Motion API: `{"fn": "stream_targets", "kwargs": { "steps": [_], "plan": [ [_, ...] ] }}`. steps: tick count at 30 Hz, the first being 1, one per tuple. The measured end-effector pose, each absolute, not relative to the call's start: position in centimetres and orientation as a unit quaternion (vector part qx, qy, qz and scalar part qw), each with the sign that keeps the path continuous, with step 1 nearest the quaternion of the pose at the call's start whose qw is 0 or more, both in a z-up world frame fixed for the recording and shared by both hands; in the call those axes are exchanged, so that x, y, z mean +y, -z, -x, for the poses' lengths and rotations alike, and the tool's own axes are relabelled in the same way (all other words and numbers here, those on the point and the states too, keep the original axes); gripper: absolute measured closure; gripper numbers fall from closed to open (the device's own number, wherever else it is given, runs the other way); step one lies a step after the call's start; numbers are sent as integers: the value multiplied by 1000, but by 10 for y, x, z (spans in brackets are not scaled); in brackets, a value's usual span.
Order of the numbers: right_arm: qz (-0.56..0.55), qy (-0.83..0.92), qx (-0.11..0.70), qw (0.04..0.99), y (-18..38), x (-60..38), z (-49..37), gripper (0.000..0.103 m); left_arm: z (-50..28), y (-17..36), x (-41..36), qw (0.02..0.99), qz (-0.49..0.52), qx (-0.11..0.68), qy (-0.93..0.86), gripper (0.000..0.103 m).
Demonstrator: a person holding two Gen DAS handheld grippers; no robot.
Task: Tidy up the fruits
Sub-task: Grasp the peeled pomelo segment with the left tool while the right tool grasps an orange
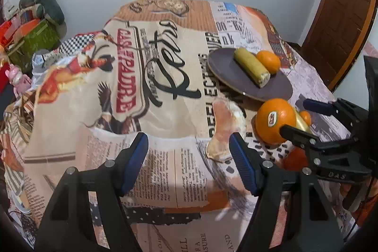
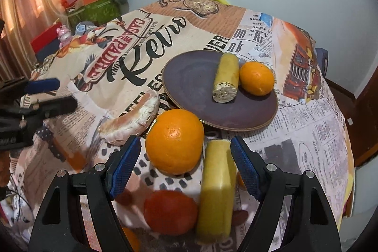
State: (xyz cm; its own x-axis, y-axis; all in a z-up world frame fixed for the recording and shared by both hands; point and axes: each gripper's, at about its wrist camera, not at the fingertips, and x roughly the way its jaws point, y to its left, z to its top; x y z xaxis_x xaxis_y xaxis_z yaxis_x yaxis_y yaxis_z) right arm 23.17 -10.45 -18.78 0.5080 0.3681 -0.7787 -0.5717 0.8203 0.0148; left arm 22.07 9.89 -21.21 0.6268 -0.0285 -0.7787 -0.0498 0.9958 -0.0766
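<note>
Clearly, both grippers are seen with their jaws spread wide and nothing held between them. The right gripper (image 2: 185,163) is poised low over a cluster of fruit near the front of the cloth-covered table (image 2: 314,124): a large orange (image 2: 174,141) lies just ahead of the gap between its blue pads, a yellow banana piece (image 2: 217,188) is stretched lengthwise just inside the right pad, and a red-orange fruit (image 2: 170,211) is seen below, closer to the camera and blurred. Beyond this group a dark round plate (image 2: 189,84) is set on the printed cloth, and on it a cut banana section (image 2: 226,78) is laid touching a smaller orange (image 2: 257,78) at the plate's far right rim. A pale, pinkish bread-like item (image 2: 132,116) is rested on the cloth just left of the large orange, near the plate's edge. From the left wrist view, the left gripper (image 1: 189,160) is held over bare cloth, well apart from the fruit, with the same plate (image 1: 222,63) to its upper right and the stickered large orange (image 1: 275,121) beside the right gripper's dark fingers (image 1: 295,134). Against the wall at the far left, a green box (image 2: 94,10) and a small pink figure (image 2: 64,36) are visible.
</note>
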Motion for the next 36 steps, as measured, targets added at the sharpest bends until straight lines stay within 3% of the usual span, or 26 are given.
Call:
{"fn": "stream_targets", "kwargs": {
  "steps": [7, 9, 11, 27, 35, 36],
  "plan": [
    [124, -287, 429, 848, 201, -95, -239, 32, -229, 229, 97, 893, 54, 446, 5, 32],
    [119, -293, 434, 843, 203, -95, -241, 43, -234, 232, 93, 889, 53, 454, 14, 32],
    [114, -294, 435, 843, 204, -96, -242, 45, -238, 236, 90, 885, 55, 461, 26, 32],
    [44, -305, 405, 861, 177, -135, -252, 47, -279, 257, 56, 873, 37, 484, 55, 32],
    [47, -289, 392, 872, 172, -150, -261, 46, -292, 270, 49, 872, 39, 485, 55, 46],
    [46, -289, 392, 872, 173, -152, -262, 46, -293, 270, 48, 873, 36, 484, 54, 52]
  ]
}}
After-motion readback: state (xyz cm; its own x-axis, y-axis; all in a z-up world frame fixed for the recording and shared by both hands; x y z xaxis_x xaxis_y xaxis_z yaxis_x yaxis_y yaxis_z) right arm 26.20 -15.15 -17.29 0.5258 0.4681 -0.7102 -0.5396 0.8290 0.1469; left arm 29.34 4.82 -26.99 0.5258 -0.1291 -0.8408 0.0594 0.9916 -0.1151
